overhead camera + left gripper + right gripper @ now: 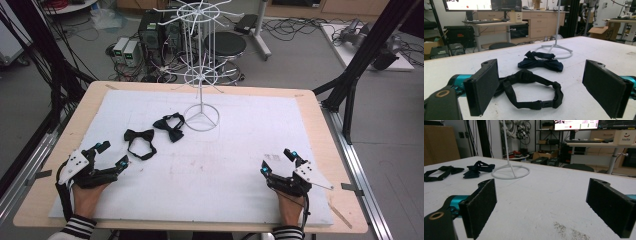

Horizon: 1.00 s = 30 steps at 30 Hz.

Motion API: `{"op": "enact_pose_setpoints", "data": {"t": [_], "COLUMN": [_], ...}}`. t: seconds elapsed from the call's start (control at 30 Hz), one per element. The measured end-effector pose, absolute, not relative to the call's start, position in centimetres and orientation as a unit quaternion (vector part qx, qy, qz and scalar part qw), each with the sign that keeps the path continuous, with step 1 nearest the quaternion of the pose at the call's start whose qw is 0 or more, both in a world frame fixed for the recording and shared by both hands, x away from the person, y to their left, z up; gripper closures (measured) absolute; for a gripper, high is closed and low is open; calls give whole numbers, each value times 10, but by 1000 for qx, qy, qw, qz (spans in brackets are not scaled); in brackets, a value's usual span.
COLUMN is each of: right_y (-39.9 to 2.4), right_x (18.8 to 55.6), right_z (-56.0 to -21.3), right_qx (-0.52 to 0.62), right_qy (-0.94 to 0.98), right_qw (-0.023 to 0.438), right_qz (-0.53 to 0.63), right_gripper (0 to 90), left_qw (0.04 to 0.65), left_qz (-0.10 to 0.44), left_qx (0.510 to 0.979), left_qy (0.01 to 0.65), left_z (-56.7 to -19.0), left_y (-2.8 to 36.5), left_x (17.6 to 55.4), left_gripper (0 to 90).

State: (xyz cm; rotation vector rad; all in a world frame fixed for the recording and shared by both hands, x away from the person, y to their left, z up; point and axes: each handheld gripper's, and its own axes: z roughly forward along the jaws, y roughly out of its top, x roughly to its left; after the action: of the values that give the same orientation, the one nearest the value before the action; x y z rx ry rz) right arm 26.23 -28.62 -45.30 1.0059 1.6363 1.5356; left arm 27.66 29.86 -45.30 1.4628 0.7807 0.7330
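High view: two black bow ties lie on the white mat (250,150), in front of the wire rack (201,75). Near tie (140,140) sits just ahead of the left gripper (114,154), apart from it; far tie (170,127) lies close to the rack's ring base. Right gripper (277,161) rests on the mat, well apart from both ties. Both grippers released, nothing between the jaws.

Left gripper view: jaws spread wide and empty. Near tie (529,87) lies straight ahead between them, its strap forming a closed loop with the clasp toward the camera. Far tie (541,63) is behind it, then the rack base (554,51).

Right gripper view: jaws wide apart, bare mat between. Ties at far left (442,172) (477,168).

Judgement: ties are light, soft and limp; the strap will sag and swing. Best hold looks like the thicker knot at the bow's centre; pinching the thin strap risks slipping.
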Motion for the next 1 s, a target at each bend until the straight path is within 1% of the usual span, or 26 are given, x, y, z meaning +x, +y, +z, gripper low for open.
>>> {"op": "enact_pose_setpoints", "data": {"t": [0.5,0.7,1.0], "right_y": [-287,-287,-287], "right_x": [262,262,262], "right_z": [-453,-453,-453], "right_qx": [385,384,386], "right_qy": [626,626,625], "right_qw": [335,336,335], "right_qz": [590,590,590], "right_gripper": [90,90,90], "left_qw": [619,613,603], "left_qz": [311,308,285], "left_qx": [629,635,660], "left_qy": [353,356,344], "left_z": [-453,-449,-428], "left_y": [301,306,312], "left_x": [278,282,291], "left_gripper": [142,142,142]}}
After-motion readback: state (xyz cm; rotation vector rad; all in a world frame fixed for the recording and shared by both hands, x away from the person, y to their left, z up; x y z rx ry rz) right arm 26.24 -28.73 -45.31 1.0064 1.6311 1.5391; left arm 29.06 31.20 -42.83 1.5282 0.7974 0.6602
